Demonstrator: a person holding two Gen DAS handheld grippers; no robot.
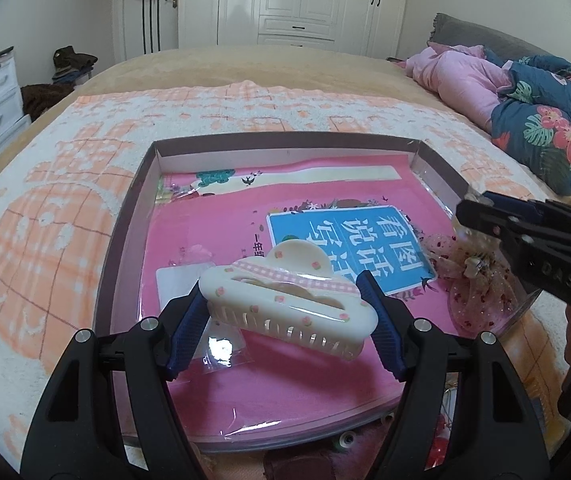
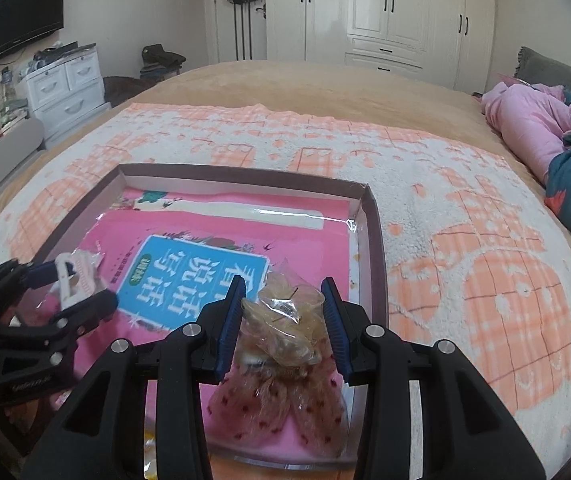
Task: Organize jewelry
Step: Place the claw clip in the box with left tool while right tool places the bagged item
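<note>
A cream claw hair clip (image 1: pixel 285 304) with a pink plaid band and small flowers sits crosswise between the blue pads of my left gripper (image 1: pixel 285 296), which is shut on it above the tray. The tray (image 1: pixel 285 138) is a shallow brown-rimmed box lined with a pink book cover under clear film. My right gripper (image 2: pixel 283 292) is shut on a clear bag holding a pink dotted tulle hair bow (image 2: pixel 285 328), low over the tray's near right corner. In the right wrist view the left gripper (image 2: pixel 65 280) with the clip (image 2: pixel 77 276) shows at the left. The right gripper (image 1: pixel 473 212) enters the left wrist view from the right.
Small clear packets (image 1: pixel 221 352) lie on the tray floor, and another (image 1: pixel 173 194) is in its far left corner. The tray (image 2: pixel 373 232) rests on an orange-and-white towel (image 2: pixel 485 240) on a bed. Pink and floral bedding (image 1: pixel 525 112) is piled at the right; white drawers (image 2: pixel 65 88) stand far left.
</note>
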